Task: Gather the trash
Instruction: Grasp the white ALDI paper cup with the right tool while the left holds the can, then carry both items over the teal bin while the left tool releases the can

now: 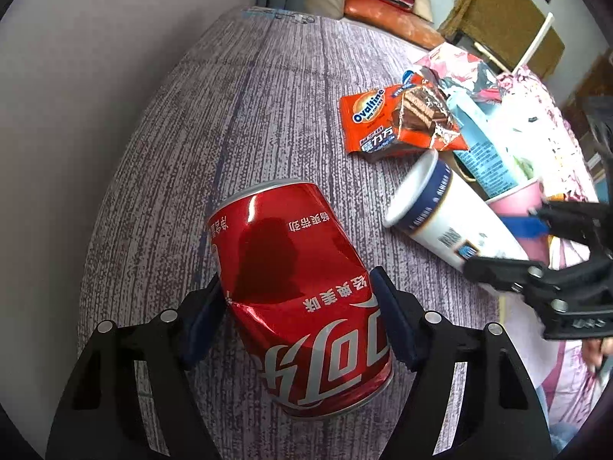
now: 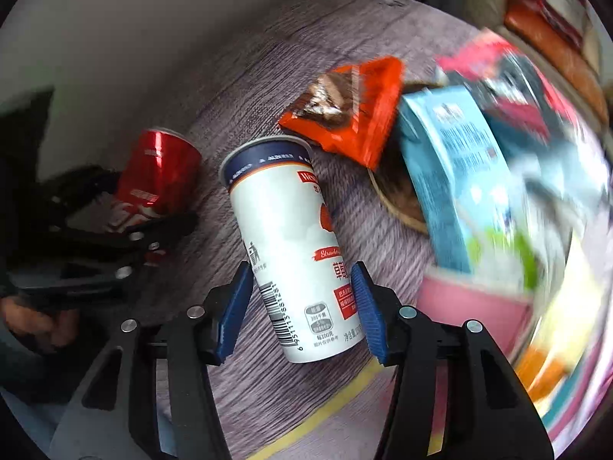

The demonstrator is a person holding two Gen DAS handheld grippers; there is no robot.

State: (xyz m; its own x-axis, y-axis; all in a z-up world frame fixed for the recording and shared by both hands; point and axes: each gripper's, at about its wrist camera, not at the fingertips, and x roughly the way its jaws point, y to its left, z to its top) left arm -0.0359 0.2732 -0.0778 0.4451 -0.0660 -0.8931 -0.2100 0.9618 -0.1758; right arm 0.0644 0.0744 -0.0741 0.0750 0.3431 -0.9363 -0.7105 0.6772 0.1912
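While both grippers work the cluttered table, the step in hand is pickup. Left gripper: pads pressed on a dented red Coca-Cola can, jaws wide, near the table's left edge. Right gripper: jaws straddle a white strawberry drink cup lying mid-table; left pad touching, right pad contact unclear. Ovaltine wrapper and blue carton remain. Next: firm the grip, lift, find a bin; none in view.

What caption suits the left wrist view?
Left tool clamps a dented red cola can above a grey table.
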